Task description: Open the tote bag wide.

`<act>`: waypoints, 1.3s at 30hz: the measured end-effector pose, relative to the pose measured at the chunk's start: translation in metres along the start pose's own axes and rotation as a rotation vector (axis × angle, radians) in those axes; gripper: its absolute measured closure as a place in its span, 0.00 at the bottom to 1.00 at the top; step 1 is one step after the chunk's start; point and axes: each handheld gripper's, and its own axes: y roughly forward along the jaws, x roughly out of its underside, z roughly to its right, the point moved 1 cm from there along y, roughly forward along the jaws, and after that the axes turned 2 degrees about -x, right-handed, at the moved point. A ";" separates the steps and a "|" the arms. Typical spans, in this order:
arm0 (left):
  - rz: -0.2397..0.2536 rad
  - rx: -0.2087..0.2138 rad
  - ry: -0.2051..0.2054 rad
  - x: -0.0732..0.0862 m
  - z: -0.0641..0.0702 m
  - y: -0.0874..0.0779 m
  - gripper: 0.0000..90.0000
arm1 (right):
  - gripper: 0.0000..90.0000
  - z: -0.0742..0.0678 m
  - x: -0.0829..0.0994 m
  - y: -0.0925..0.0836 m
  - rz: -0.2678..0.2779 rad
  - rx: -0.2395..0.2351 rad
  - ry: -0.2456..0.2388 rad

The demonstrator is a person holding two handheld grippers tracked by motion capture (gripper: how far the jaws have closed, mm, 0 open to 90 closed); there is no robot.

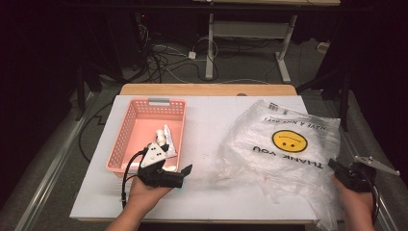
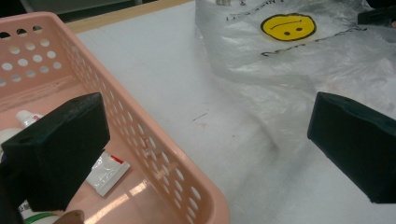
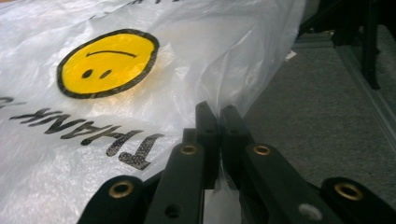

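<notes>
Right tool (image 3: pixel 219 116) is pinched shut on the thin edge of the plastic bag (image 1: pixel 281 144), which spreads out ahead of it and to its left on the white bench (image 1: pixel 207 120); the bag looks very light, soft, crinkly and slippery, so a hold on a bunched edge seems best. Left tool (image 2: pixel 205 144) is wide open with nothing in it, just above the near corner of the pink basket (image 2: pixel 154 140). Small things lying in the basket are partly hidden and hard to make out.
</notes>
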 end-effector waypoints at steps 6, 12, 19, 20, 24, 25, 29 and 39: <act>0.008 0.001 -0.003 -0.002 -0.001 0.001 0.00 | 0.95 -0.026 0.007 -0.004 -0.022 -0.058 -0.035; 0.014 -0.008 -0.013 -0.002 -0.005 -0.001 0.00 | 0.88 -0.057 0.009 -0.005 -0.023 -0.108 -0.107; 0.010 -0.004 -0.012 -0.002 -0.006 -0.003 0.00 | 0.80 -0.097 0.024 -0.008 -0.073 -0.209 -0.179; 0.011 -0.004 -0.013 -0.001 -0.006 -0.003 0.00 | 0.74 -0.102 0.026 -0.011 -0.081 -0.211 -0.188; 0.016 -0.004 -0.011 -0.001 -0.005 -0.005 0.00 | 0.55 -0.104 0.016 -0.034 0.019 -0.202 -0.216; 0.016 -0.004 -0.011 -0.001 -0.005 -0.005 0.00 | 0.54 -0.101 0.008 -0.038 0.048 -0.216 -0.209; 0.011 -0.006 -0.015 0.001 -0.006 -0.005 0.00 | 0.55 -0.086 -0.029 -0.036 0.120 -0.223 -0.181; 0.010 -0.009 -0.034 0.004 -0.008 -0.007 0.00 | 0.57 -0.050 -0.091 0.018 0.068 -0.156 -0.194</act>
